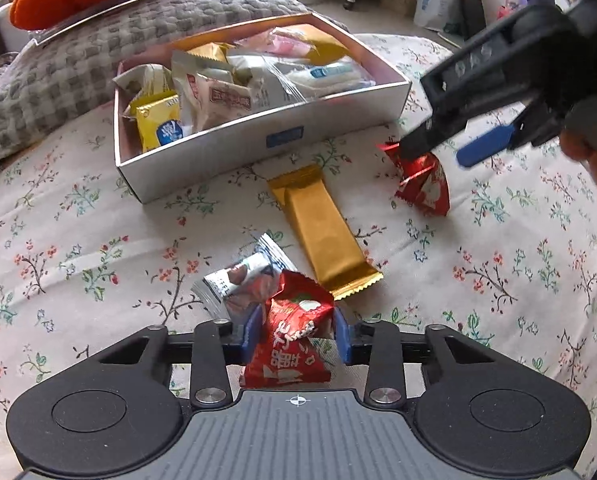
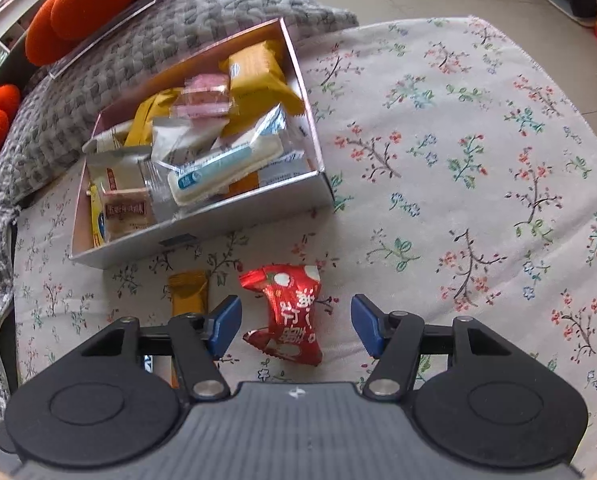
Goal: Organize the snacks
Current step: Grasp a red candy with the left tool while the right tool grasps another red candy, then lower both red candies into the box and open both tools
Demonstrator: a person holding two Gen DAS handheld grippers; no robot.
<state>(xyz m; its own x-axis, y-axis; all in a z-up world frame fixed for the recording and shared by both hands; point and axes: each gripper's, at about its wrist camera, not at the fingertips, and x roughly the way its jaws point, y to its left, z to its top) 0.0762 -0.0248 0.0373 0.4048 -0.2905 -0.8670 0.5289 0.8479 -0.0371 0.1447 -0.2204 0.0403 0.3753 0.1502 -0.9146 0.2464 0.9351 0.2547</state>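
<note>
- On the floral bed cover (image 1: pixel 98 240), our left gripper (image 1: pixel 296 330) has its fingers closed on a red snack packet (image 1: pixel 294 340).
- Our right gripper (image 2: pixel 296 326) hovers with fingers wide around a second red packet (image 2: pixel 288 312).
- Nearby lie a gold bar (image 1: pixel 320 232) and a silver packet (image 1: pixel 238 276), beside the filled snack box (image 1: pixel 258 140).
</note>
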